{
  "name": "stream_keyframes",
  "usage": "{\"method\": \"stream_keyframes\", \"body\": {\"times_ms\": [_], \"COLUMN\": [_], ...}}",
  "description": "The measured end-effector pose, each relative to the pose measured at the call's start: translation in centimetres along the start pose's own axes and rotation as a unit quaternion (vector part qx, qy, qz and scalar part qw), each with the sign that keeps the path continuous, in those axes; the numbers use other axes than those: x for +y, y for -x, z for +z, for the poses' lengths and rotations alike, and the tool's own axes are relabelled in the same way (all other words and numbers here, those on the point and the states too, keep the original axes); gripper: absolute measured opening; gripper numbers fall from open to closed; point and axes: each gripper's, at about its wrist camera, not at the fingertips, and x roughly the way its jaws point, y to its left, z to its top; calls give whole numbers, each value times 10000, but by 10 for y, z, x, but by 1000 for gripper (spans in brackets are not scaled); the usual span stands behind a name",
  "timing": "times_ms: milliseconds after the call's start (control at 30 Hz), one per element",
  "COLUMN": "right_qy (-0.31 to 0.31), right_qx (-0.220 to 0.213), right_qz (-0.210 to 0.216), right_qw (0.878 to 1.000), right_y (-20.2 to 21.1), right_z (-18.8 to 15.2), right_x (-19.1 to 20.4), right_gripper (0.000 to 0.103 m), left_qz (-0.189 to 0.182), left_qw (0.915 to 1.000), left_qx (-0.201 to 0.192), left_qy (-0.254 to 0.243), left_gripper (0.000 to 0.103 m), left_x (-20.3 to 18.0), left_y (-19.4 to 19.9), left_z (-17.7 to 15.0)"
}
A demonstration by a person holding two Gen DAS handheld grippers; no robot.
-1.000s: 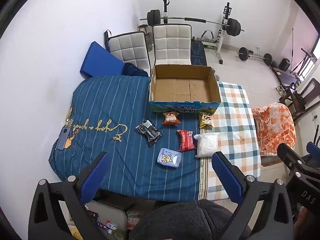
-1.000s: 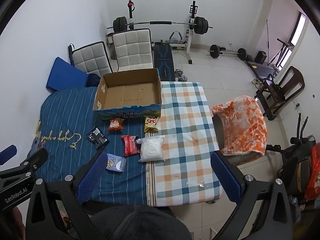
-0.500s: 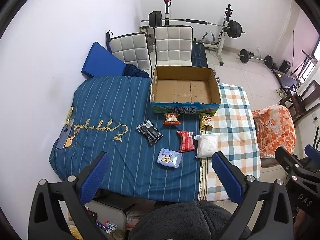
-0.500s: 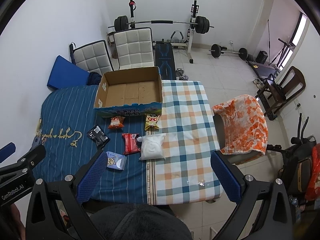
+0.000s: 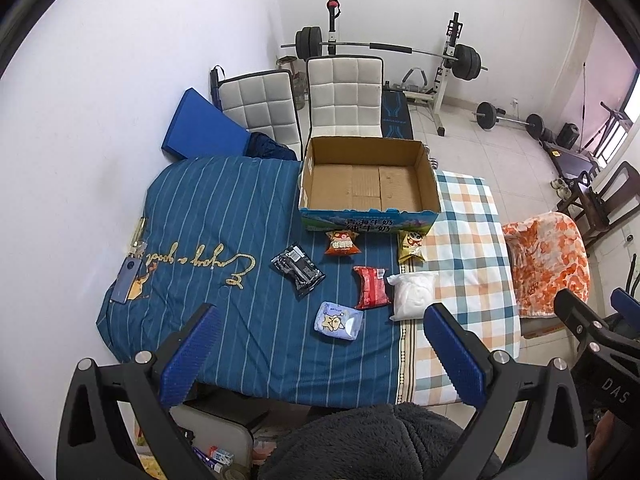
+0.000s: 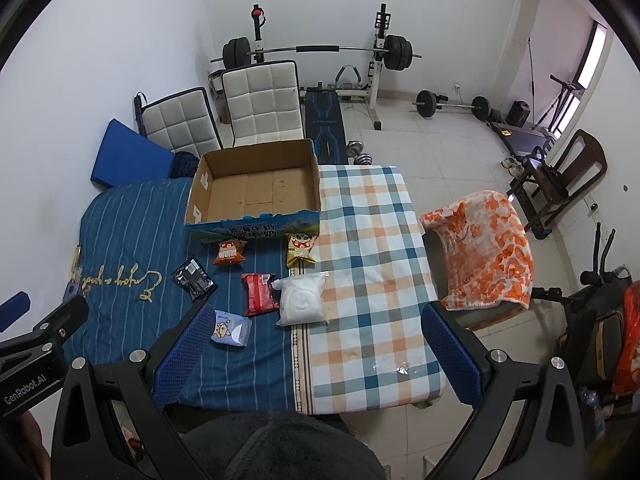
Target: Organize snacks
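An empty cardboard box (image 5: 370, 178) (image 6: 256, 186) stands at the table's far side. In front of it lie several snacks: an orange packet (image 5: 341, 242) (image 6: 230, 252), a yellow packet (image 5: 412, 246) (image 6: 300, 249), a black packet (image 5: 298, 270) (image 6: 194, 278), a red packet (image 5: 372, 293) (image 6: 259, 293), a white bag (image 5: 412, 296) (image 6: 302, 298) and a light blue packet (image 5: 338, 321) (image 6: 231, 327). My left gripper (image 5: 320, 348) and my right gripper (image 6: 318, 348) hang high above the table's near edge, both open and holding nothing.
The table wears a blue striped cloth (image 5: 208, 240) and a checked cloth (image 6: 368, 248). A phone (image 5: 126, 282) lies at the left edge. Two white chairs (image 5: 344, 100) stand behind the box. A chair with an orange blanket (image 6: 484, 244) stands right of the table. Weights lie beyond.
Both views have drifted slightly, so the table and the box sit a little lower in the frames. The snacks have not moved. Both grippers stay open.
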Motion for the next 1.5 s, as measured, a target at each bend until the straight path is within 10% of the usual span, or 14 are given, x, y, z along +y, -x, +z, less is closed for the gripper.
{"method": "stream_keyframes", "body": {"times_ms": [1500], "right_qy": [89], "right_qx": [-90], "right_qz": [72], "right_qw": [9999], "right_y": [-2], "right_z": [17], "right_x": [-2], "right_gripper": [103], "left_qz": [-140], "left_qw": [9999], "left_qx": [-11], "left_qy": [-1], "left_gripper": [103], "left_x": [-11], "left_y": [-4], "left_z": [5]}}
